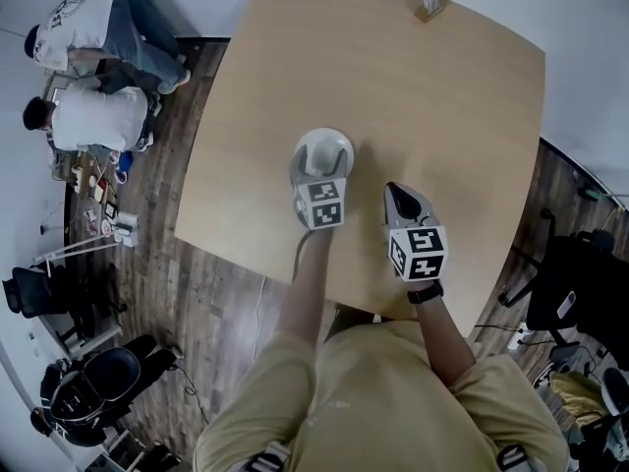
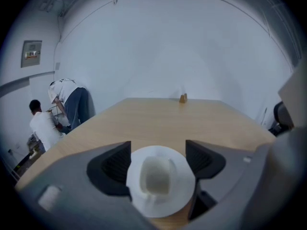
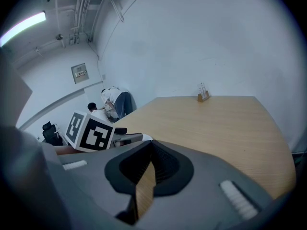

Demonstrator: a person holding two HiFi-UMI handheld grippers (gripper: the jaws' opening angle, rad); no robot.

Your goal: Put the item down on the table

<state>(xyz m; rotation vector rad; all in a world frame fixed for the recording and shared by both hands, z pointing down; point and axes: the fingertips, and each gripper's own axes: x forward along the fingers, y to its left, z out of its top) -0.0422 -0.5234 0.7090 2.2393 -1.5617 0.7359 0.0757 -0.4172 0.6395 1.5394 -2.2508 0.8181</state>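
Note:
A white round item (image 1: 326,147), dish-shaped with a raised middle, sits between the jaws of my left gripper (image 1: 322,162) over the near part of the wooden table (image 1: 432,116). In the left gripper view both dark pads (image 2: 111,164) press the white item (image 2: 160,178) from either side. Whether the item rests on the tabletop or hangs just above it, I cannot tell. My right gripper (image 1: 397,194) hovers to its right, near the table's front edge. Its jaws (image 3: 152,150) are shut with nothing between them.
A small wooden holder (image 1: 429,6) stands at the table's far edge. Two people (image 1: 93,116) crouch on the floor far left, among small clutter. Black chairs stand at the lower left (image 1: 98,382) and at the right (image 1: 575,293).

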